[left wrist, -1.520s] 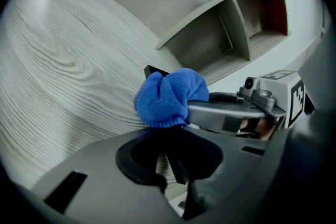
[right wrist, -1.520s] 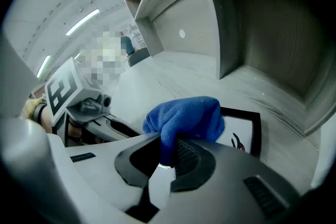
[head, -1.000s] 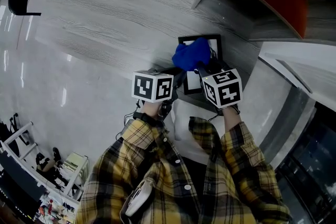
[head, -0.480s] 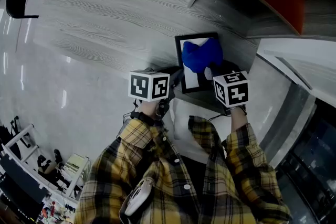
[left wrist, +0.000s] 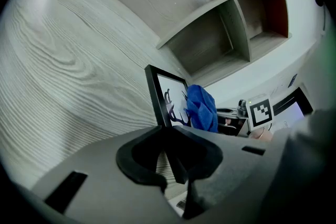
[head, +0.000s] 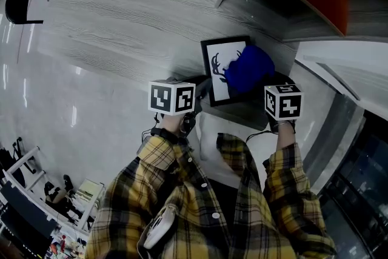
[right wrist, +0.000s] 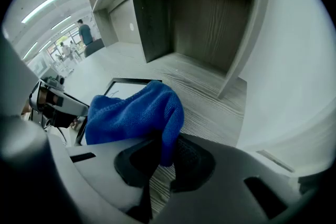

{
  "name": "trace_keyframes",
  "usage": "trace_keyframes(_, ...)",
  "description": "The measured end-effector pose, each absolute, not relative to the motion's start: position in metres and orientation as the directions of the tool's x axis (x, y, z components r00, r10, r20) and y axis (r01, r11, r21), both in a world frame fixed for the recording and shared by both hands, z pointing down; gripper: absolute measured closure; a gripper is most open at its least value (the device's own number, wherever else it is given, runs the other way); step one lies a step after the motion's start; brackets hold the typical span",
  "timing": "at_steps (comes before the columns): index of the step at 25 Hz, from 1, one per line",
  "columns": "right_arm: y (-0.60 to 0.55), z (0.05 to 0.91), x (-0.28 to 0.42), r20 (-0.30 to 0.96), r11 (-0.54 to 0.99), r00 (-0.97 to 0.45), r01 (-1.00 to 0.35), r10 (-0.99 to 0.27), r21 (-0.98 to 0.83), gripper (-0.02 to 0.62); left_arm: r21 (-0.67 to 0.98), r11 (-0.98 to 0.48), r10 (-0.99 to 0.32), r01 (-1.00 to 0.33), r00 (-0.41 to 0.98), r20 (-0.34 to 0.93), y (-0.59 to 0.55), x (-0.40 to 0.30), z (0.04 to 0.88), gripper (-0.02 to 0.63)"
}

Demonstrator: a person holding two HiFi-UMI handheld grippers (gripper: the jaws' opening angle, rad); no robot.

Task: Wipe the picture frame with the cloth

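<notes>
Head view: dim and cool-toned, with streaks of glare on the glossy floor at left. Both gripper views show strong fisheye bending and black vignetted corners; ceiling strip lights (upper left, right gripper view) glow bright, and the blue cloth reads sharp.

cloth over right side of picture frame | frame on wooden surface | left gripper at frame's near-left corner
</notes>
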State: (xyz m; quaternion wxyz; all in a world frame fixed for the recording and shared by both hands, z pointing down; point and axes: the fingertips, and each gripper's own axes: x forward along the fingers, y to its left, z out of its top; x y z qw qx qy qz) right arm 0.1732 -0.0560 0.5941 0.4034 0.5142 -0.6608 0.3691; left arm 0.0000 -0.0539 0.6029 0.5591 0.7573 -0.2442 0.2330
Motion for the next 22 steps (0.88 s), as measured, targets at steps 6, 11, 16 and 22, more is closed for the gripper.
trace_keyframes(6, -0.054, 0.548, 0.152, 0.866, 0.274, -0.219, -0.957, -0.449, -0.100, 0.555, 0.734, -0.257, -0.107, -0.629, 0.773, 0.625, -0.054, 0.001, 0.603, 0.538)
trace_keyframes(11, -0.046, 0.478, 0.083, 0.774, 0.450, -0.427, -0.869, -0.469, -0.207, 0.555, 0.731, -0.259, -0.108, -0.632, 0.771, 0.628, -0.055, 0.000, 0.603, 0.538)
trace_keyframes(16, -0.013, 0.473, 0.026, 0.723, 0.529, -0.628, -0.733, -0.288, -0.427, 0.555, 0.729, -0.262, -0.111, -0.633, 0.770, 0.628, -0.054, 0.001, 0.603, 0.538)
trace_keyframes(22, -0.006, 0.552, 0.004, 0.771, 0.467, -0.615, -0.737, -0.165, -0.489, 0.555, 0.731, -0.260, -0.111, -0.631, 0.771, 0.627, -0.055, 0.002, 0.603, 0.538)
